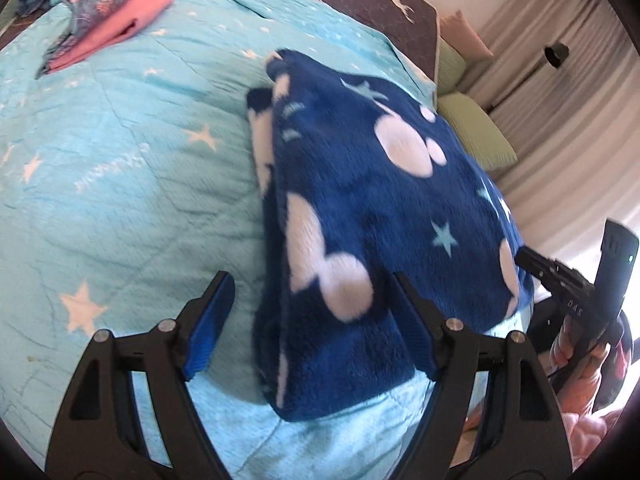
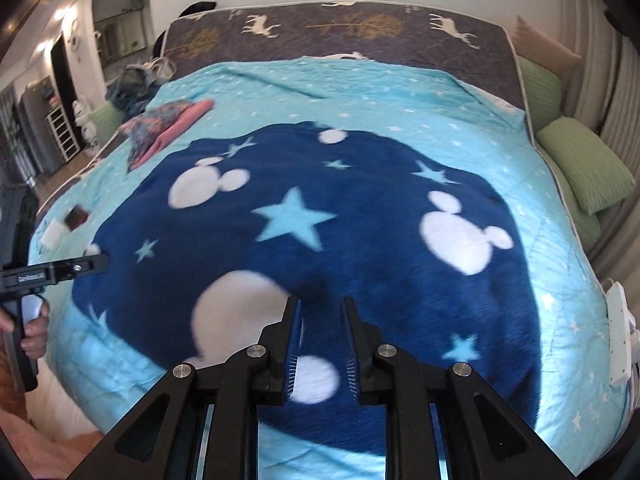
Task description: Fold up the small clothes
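A bed's turquoise star-print quilt [image 2: 400, 92] carries folded pink and patterned clothes [image 2: 168, 128] at far left, a navy fleece garment [image 2: 360, 240] with white mouse heads at centre, and green pillows [image 2: 584, 168] at right. Left gripper [image 1: 310, 320]: jaws wide, straddling the fleece's folded edge without pinching. Right gripper [image 2: 320, 344]: jaws narrowly parted, empty, above the fleece.

We are in a home bedroom — a bed [image 2: 460, 92] under a turquoise star quilt [image 2: 280, 88], green pillows [image 2: 584, 164] beside pleated curtains [image 1: 560, 92], and what looks like a hallway with shelving [image 2: 64, 128] beyond.
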{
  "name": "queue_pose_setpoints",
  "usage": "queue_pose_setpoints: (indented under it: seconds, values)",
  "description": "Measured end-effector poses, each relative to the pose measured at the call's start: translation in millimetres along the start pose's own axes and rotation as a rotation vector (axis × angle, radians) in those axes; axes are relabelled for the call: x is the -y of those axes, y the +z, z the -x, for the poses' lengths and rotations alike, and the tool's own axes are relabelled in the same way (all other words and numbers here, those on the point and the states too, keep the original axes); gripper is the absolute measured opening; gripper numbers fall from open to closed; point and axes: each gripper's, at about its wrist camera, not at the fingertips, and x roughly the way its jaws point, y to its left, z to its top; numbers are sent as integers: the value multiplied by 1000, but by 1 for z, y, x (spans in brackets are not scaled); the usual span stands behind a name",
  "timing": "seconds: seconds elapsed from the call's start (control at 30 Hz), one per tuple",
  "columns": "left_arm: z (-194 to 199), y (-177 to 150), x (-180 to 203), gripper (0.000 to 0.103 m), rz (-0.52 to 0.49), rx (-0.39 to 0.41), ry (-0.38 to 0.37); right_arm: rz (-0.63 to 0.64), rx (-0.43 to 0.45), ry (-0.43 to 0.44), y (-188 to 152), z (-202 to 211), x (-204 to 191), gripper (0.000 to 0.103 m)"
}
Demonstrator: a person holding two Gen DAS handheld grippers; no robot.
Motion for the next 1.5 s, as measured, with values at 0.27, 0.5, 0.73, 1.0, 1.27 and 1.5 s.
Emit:
queue_pose_setpoints:
  seconds: [0.27,0.5,0.73,1.0,1.27,1.5]
  values:
    - [3,-11,2,72,-29,-7,-96,31,-24,53,-2,-4,-24,28]
    - [16,-5,-2,25,38,34,-170,-98,-88,118,-14,-24,-10,36]
    - [43,14,40,23,-70,129,-158,-116,-70,134,-24,-23,-9,37]
    - [61,31,103,23,-221,191,-156,-188,-27,223,-32,-12,13,38]
    - [48,32,203,23,-464,167,-214,-265,-29,347,-42,-24,34,38]
    - [2,16,284,23,-664,46,-292,-296,28,322,-58,1,65,38]
